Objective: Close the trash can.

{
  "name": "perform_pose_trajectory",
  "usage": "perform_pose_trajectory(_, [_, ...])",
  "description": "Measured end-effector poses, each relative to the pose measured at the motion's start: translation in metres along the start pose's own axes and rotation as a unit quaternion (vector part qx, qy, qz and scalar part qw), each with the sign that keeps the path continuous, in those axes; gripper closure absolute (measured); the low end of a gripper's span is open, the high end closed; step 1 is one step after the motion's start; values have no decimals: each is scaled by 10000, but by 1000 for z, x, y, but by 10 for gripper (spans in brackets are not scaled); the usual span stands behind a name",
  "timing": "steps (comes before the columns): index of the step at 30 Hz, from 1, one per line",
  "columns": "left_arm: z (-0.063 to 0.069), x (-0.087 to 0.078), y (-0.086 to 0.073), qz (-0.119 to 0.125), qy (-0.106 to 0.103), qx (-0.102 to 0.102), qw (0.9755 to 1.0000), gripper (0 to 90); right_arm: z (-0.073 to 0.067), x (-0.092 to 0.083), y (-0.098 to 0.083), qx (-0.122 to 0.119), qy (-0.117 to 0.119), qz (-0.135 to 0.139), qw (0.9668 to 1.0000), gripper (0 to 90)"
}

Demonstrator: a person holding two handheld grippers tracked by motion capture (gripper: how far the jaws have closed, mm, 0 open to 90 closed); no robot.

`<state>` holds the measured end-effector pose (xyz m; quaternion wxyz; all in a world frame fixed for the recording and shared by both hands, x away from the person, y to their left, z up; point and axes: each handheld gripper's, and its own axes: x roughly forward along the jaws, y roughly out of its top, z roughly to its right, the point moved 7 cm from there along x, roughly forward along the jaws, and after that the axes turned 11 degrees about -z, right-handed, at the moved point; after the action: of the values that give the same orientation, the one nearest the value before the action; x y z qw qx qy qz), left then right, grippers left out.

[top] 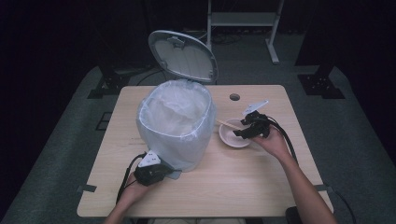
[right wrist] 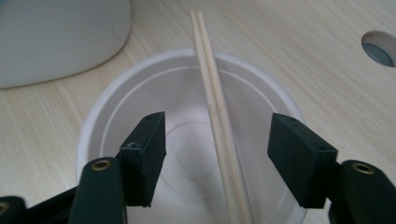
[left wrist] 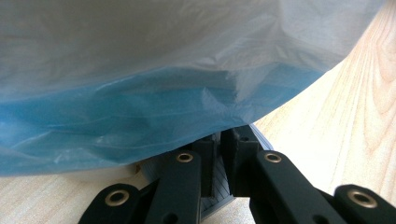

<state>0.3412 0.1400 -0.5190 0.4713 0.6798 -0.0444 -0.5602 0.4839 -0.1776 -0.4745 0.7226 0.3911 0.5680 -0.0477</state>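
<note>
Wooden chopsticks [right wrist: 215,100] in the bowl [right wrist: 107,116] lie between the open right gripper [right wrist: 217,149]; left gripper [left wrist: 219,154] closed on the bin's [top: 175,123] pedal [left wrist: 219,193]

In your left gripper view, the bag-covered bin [left wrist: 187,70] is running off the top and both side edges, and its bag is hiding the tips of your left gripper [left wrist: 219,154], so what they are pinching is hard to tell. In your right gripper view, the chopsticks [right wrist: 217,112] are being cut off at the bottom edge, the bowl [right wrist: 140,84] is losing its near rim there, and the table hole [right wrist: 380,46] is slipping past the right edge.
</note>
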Motion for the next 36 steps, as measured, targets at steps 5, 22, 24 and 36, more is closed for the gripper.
perform_pose_trajectory(5, [0, 0, 0, -1, -7, -1, 10000, 844, 2, 3, -3, 15, -21, -104, 9999, 440])
perform_pose_trajectory(22, [0, 0, 0, -5, -15, 1, 10000, 843, 3, 9, -10, -142, 17, -437, 9989, 724])
perform_pose_trajectory(24, [0, 0, 0, -2, -19, -5, 10000, 843, 3, 9, -11, -122, 65, -437, 9989, 755])
perform_pose_trajectory(36, [0, 0, 0, 1, -32, 2, 10000, 843, 0, 2, -13, -127, 273, -453, 9985, 790])
